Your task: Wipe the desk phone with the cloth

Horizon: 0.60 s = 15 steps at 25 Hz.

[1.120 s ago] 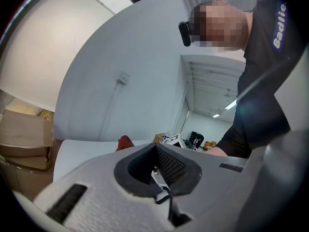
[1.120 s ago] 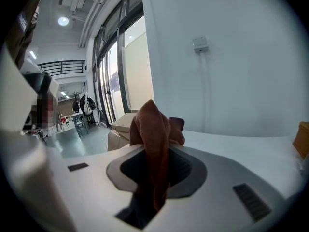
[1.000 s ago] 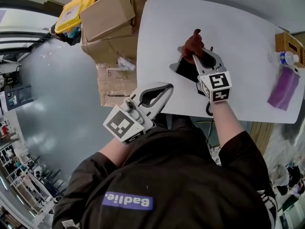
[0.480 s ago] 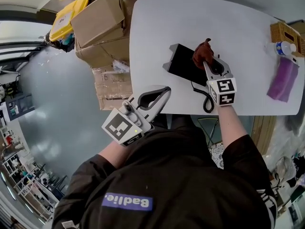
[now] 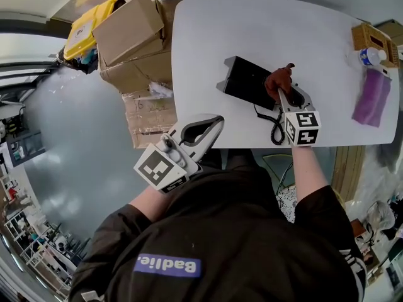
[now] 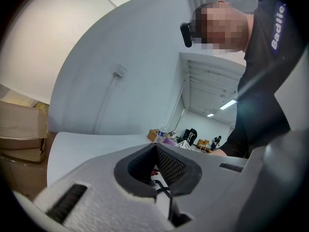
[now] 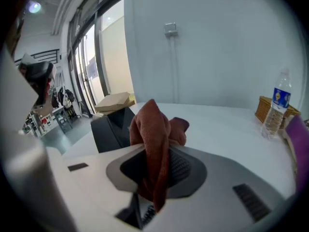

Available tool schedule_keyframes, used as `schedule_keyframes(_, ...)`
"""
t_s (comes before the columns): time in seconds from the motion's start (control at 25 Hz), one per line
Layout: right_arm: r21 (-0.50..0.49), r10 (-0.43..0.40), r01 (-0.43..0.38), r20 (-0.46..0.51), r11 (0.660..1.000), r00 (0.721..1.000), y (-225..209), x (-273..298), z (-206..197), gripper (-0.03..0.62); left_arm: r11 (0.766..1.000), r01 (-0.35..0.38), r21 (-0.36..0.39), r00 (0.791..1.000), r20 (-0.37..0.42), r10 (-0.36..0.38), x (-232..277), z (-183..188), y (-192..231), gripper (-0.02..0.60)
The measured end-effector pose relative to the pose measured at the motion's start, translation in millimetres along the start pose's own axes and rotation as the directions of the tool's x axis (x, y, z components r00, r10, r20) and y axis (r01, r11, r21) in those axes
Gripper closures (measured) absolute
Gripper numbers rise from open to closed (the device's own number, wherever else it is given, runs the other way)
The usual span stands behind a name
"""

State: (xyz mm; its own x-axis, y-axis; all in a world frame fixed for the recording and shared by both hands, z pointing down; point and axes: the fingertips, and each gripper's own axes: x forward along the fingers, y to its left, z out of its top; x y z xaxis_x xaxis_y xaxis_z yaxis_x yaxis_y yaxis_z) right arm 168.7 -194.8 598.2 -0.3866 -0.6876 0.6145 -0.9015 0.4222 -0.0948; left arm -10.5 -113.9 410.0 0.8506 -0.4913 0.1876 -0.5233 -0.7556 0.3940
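My right tool (image 5: 283, 92) pinches the brown cloth (image 5: 277, 79) at the right end of the black desk phone (image 5: 244, 80) on the worktop (image 5: 252, 30); it may be touching. The phone stretches away to the left. My left tool (image 5: 213, 122) is pressed together, empty, well back.
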Motion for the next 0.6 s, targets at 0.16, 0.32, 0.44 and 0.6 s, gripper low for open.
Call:
schedule_keyframes(0.16,-0.064,0.118,-0.113,0.091,0.992,0.989,59,1,49,0.5,1.0,-0.02,0.003,1.0,0.006,0.02,-16,0,3,0.575)
schedule_keyframes(0.32,-0.14,0.218,-0.202,0.113,0.969,0.969,111,19,78,0.5,0.999,-0.044,0.005,0.999,0.017,0.044,-29,2,5,0.575)
schedule_keyframes(0.44,-0.177,0.231,-0.212,0.096,0.961,0.968,127,33,80,0.5,0.998,-0.058,0.027,0.998,0.032,0.057,-38,2,7,0.575)
schedule_keyframes(0.6,-0.172,0.204,-0.19,0.068,0.967,0.977,118,35,68,0.5,0.998,-0.057,0.02,0.998,0.027,0.057,-44,0,3,0.575)
